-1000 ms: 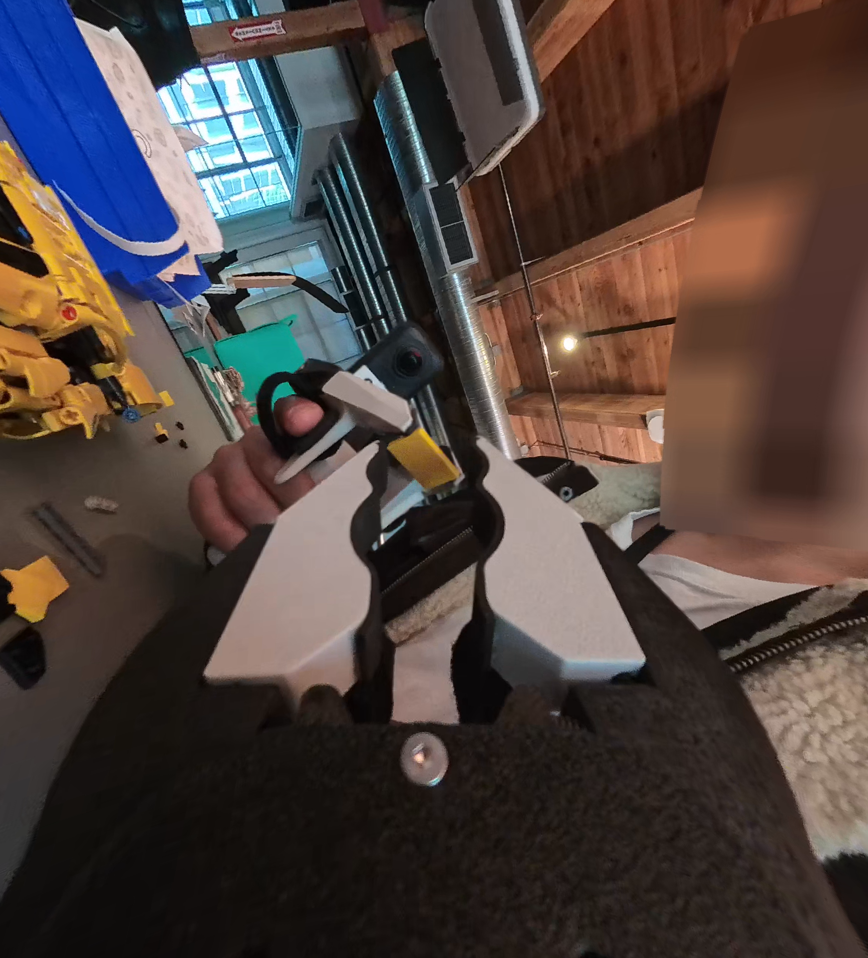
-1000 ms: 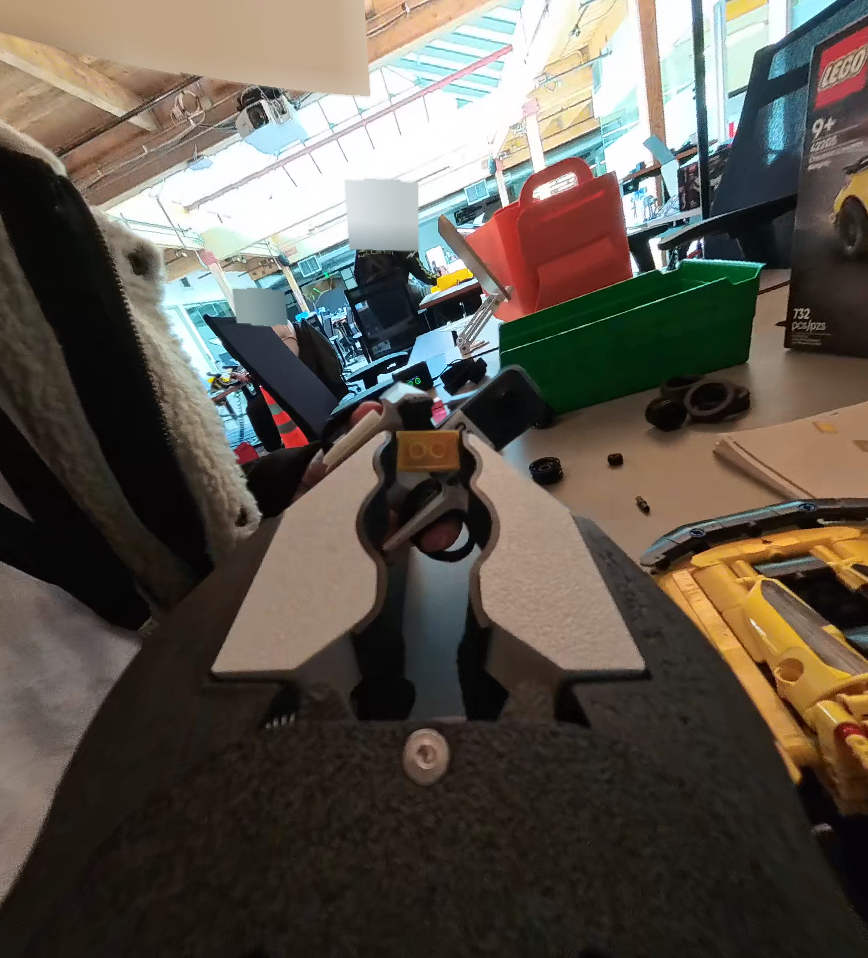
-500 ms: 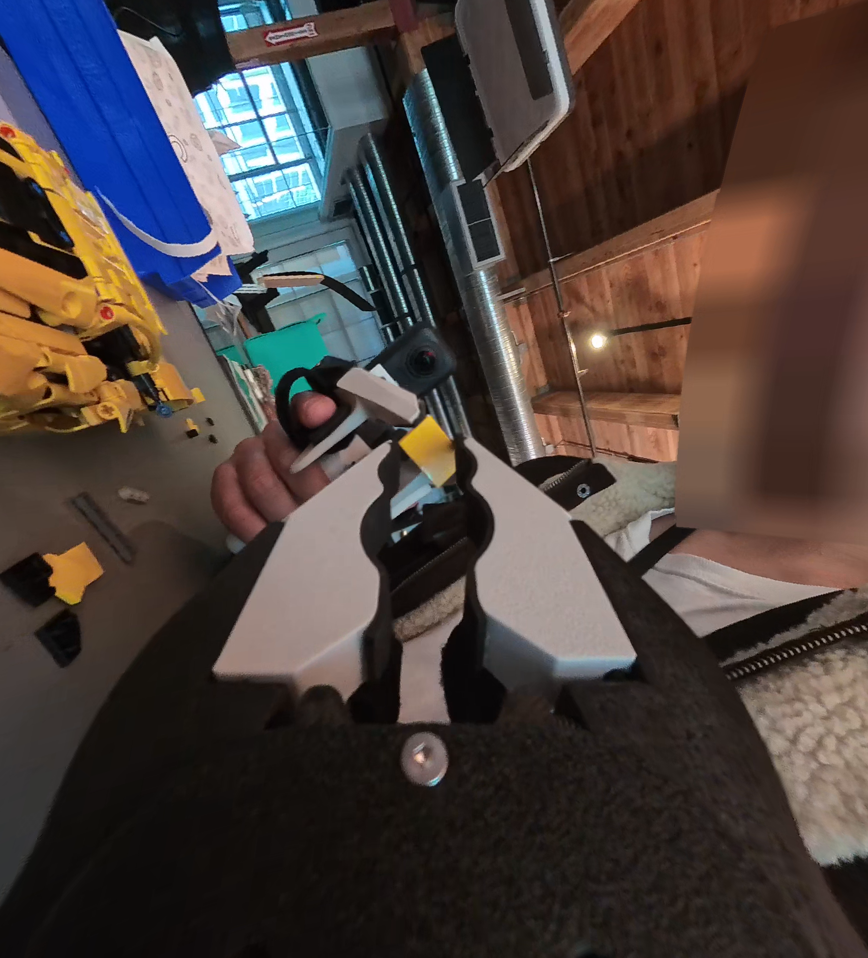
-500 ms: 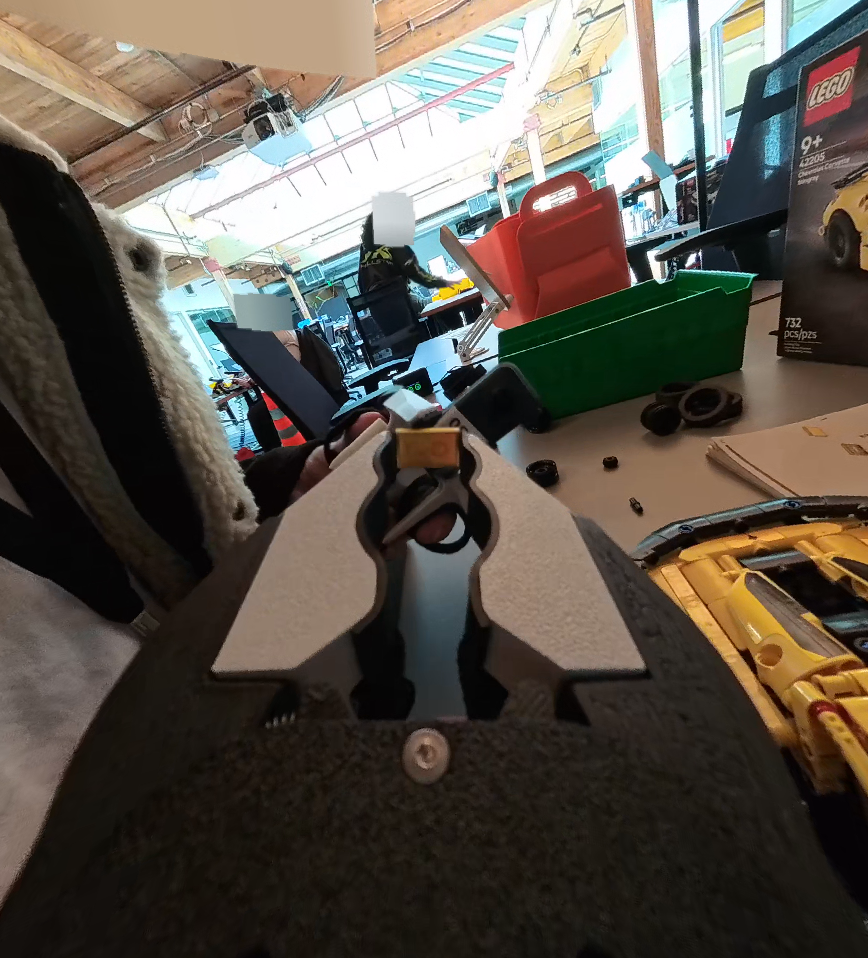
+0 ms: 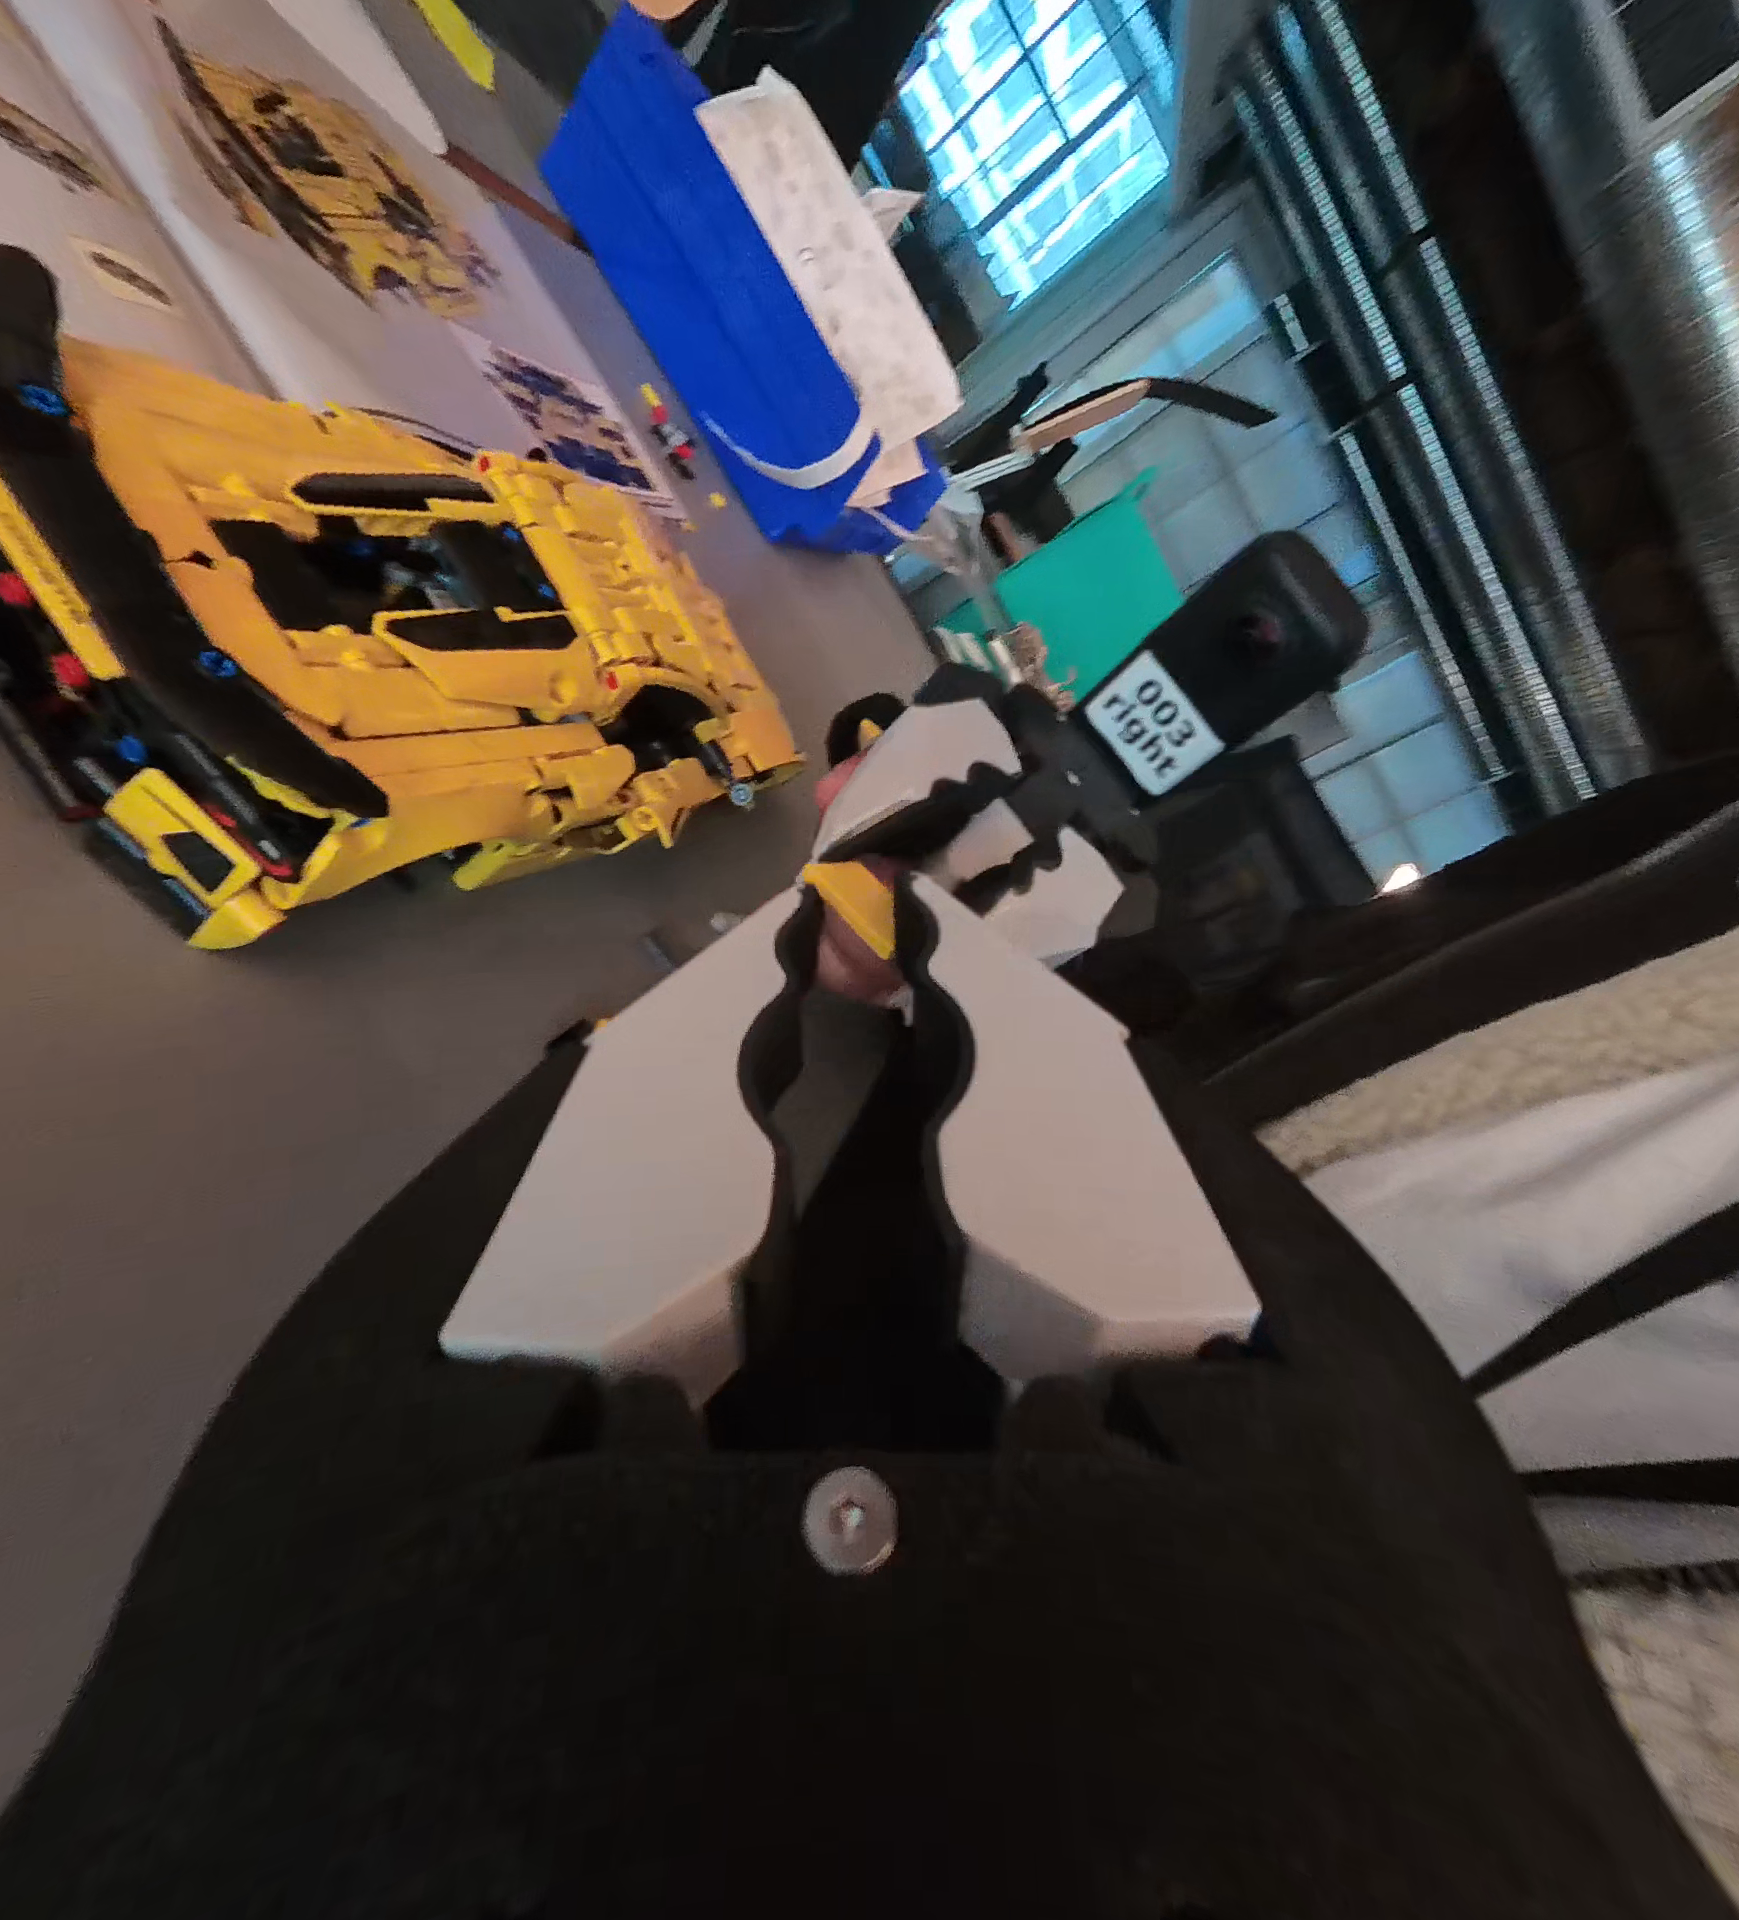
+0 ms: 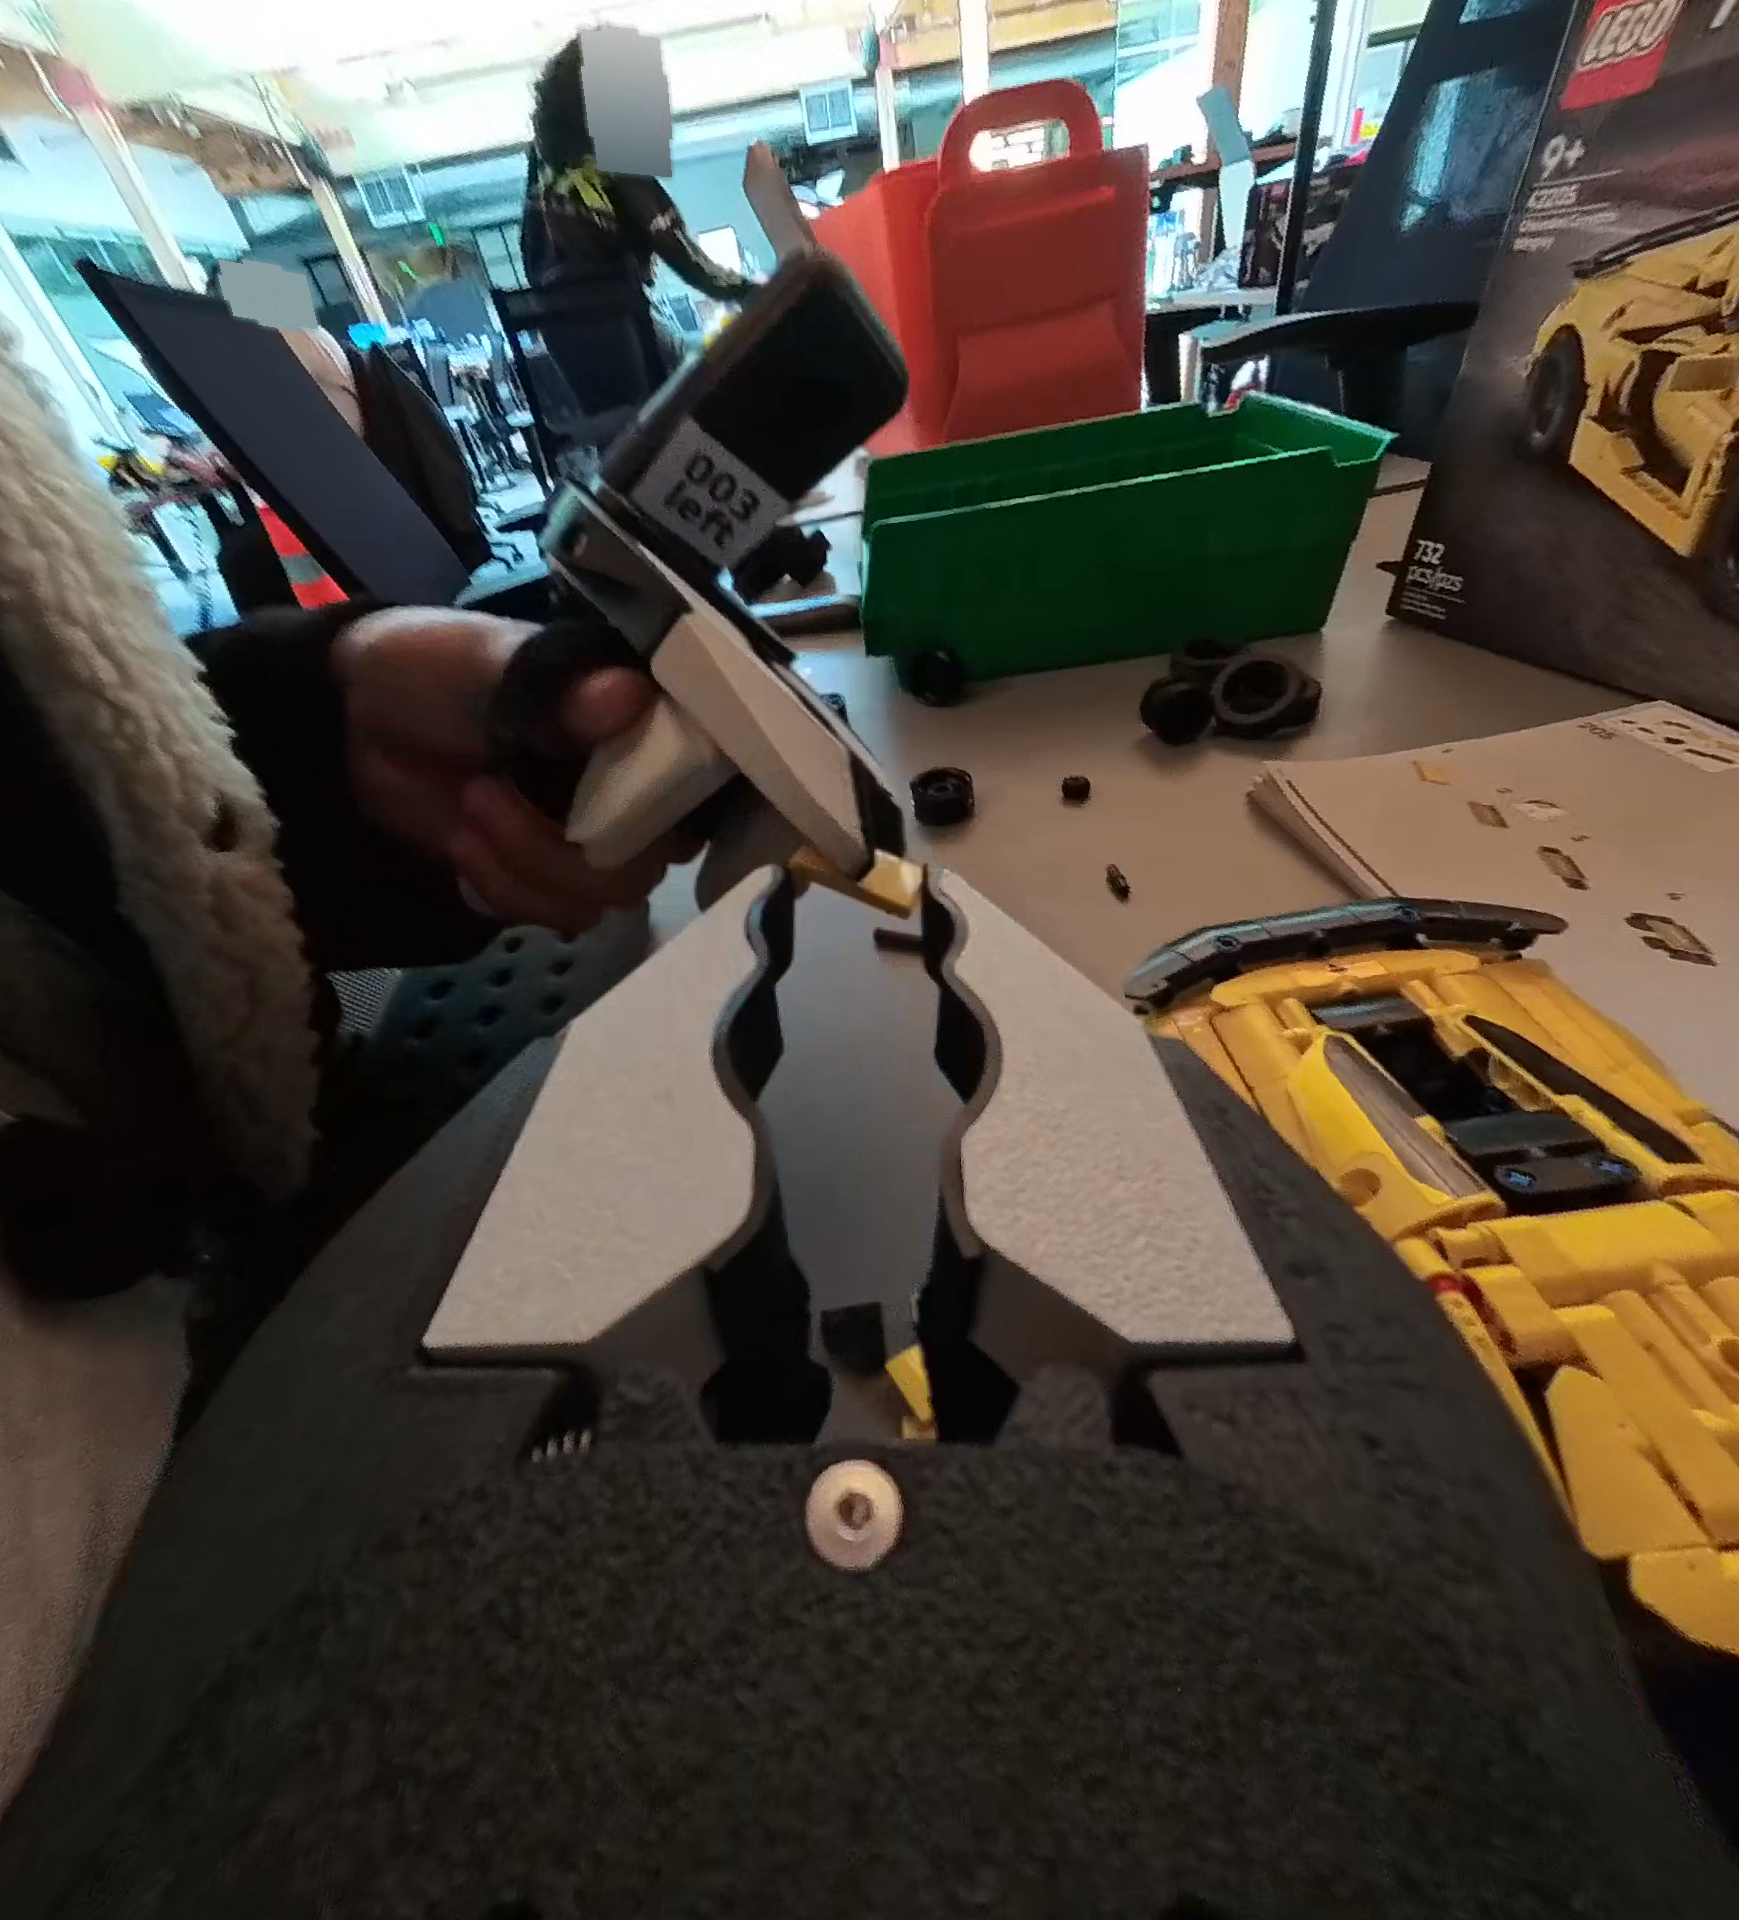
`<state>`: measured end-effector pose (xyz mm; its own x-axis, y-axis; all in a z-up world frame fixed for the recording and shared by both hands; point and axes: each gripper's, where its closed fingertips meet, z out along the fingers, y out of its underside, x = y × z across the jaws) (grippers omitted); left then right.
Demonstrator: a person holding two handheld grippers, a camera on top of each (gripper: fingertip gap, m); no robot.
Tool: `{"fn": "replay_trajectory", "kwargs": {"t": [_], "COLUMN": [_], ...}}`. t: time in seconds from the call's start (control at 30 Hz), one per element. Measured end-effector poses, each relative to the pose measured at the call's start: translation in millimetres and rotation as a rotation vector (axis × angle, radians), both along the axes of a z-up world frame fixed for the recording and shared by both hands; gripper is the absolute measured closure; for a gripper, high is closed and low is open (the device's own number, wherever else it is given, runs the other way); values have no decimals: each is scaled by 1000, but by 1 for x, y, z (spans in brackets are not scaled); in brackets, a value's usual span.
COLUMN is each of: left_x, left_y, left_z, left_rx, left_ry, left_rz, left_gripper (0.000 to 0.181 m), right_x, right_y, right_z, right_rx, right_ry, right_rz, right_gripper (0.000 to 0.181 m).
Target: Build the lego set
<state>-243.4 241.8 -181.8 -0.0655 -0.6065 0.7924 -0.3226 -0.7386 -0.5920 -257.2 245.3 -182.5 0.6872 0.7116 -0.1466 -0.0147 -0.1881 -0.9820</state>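
A small flat yellow piece (image 5: 849, 912) sits between the tips of both grippers, a little above the grey table (image 5: 221, 1091). My left gripper (image 5: 852, 906) is shut on it. In the right wrist view the left gripper (image 6: 844, 847) reaches in from the upper left and pinches the piece (image 6: 886, 883). My right gripper (image 6: 857, 888) has the piece between its tips and looks shut on it. It also shows in the left wrist view (image 5: 906, 800). The part-built yellow car (image 5: 377, 644) stands on the table, to the right in the right wrist view (image 6: 1467, 1195).
A green bin (image 6: 1104, 540), a red bag (image 6: 1010, 270) and the set's box (image 6: 1654, 364) stand at the back. Black tyres (image 6: 1229, 696), small loose parts and the instruction booklet (image 6: 1571, 821) lie near the car. A blue bin (image 5: 719, 281) stands beyond it. The grippers are tip to tip, or close to it.
Both grippers have swung down from pointing up at the ceiling towards the table and the car, still joined at the yellow piece. The left jaws have narrowed onto it.
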Motion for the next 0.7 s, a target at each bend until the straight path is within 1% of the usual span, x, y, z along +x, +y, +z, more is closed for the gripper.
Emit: {"fn": "replay_trajectory", "kwargs": {"t": [0.13,0.2,0.33,0.4,0.47,0.53,0.6,0.63,0.7], "left_x": [-2,-4,-7,-14,-26,-33,-36,-34,-27], "left_y": [0,0,-2,-4,-11,-12,-18,-17,-10], "left_z": [-8,-9,-11,-9,-18,-27,-21,-21,-19], "left_rx": [28,-2,-49,-38,40,89,22,-9,-102], "left_ry": [49,44,29,-5,8,41,18,28,33], "left_rz": [6,-2,-31,-92,-226,-315,-411,-422,-391], "left_gripper": [169,169,171,179,179,179,179,179,179], "right_x": [-1,-1,-3,-8,-12,-21,-24,-26,-27], "right_y": [0,0,-3,-9,-18,-30,-31,-30,-25], "right_z": [-10,-12,-14,-19,-23,-27,-37,-39,-38], "right_rx": [9,17,2,-38,-72,-127,-178,-176,-165], "right_ry": [-73,-102,-114,-127,-130,-111,-137,-149,-158], "right_rz": [-9,-17,7,56,121,227,257,257,219], "right_gripper": [159,166,167,167,157,155,153,153,154]}}
